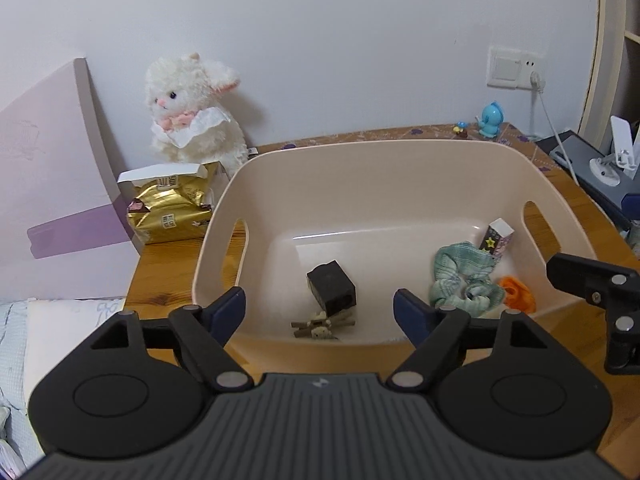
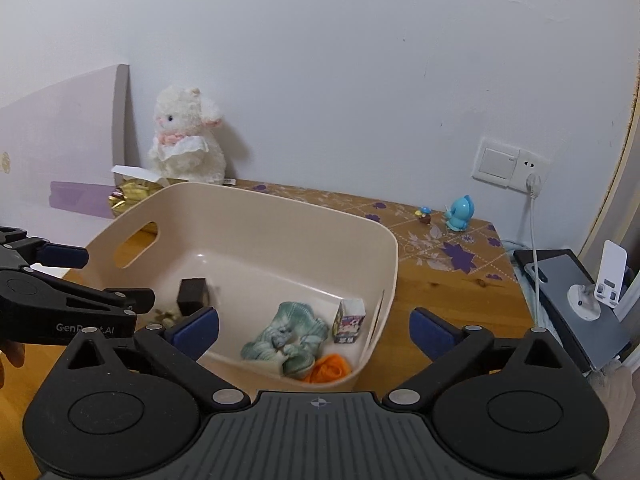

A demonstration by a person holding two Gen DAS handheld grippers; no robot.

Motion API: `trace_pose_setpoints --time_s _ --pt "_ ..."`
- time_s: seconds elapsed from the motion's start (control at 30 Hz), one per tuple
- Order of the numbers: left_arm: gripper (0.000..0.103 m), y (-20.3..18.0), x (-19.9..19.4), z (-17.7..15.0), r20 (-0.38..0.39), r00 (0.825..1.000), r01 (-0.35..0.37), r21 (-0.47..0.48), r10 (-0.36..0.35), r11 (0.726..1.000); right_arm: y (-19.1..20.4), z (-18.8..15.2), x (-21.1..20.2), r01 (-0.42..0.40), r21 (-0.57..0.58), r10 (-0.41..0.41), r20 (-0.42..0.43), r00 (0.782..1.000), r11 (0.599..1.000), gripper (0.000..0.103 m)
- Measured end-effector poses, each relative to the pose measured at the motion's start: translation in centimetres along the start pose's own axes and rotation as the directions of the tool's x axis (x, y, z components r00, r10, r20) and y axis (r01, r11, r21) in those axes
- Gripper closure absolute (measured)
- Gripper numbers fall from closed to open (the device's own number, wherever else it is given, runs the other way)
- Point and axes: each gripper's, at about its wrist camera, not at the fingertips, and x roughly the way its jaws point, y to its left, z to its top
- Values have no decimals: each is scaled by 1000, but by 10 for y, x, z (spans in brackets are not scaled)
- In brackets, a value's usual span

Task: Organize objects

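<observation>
A beige plastic bin (image 1: 400, 160) (image 2: 280, 208) stands on the wooden table. Inside lie a black cube (image 1: 331, 285) (image 2: 193, 290), a small brown hair clip (image 1: 320, 326), a green scrunchie (image 1: 464, 276) (image 2: 286, 338), an orange scrunchie (image 1: 519, 294) (image 2: 329, 368) and a small printed box (image 1: 496, 239) (image 2: 351, 320). My left gripper (image 1: 319, 306) is open and empty over the bin's near rim. My right gripper (image 2: 314, 332) is open and empty over the bin's right near corner.
A white plush lamb (image 1: 192, 108) (image 2: 186, 136) sits at the wall, a gold snack bag (image 1: 170, 208) in front of it. A blue figurine (image 1: 491, 119) (image 2: 461, 214) and a tiny mushroom toy (image 2: 424, 216) stand at the back right. A phone stand (image 2: 600, 284) is off the table's right edge.
</observation>
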Motion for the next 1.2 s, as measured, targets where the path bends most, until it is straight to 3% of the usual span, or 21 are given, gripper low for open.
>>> trace_pose_setpoints --time_s 0.57,1.2 --pt "11 -11 -82 -37 93 996 9 -10 -8 1000 2 -41 -67 3 21 -4 50 999 1000 0" --pt "11 -5 -157 -79 159 987 9 -39 -3 999 11 -78 -134 -39 70 33 90 995 997 0"
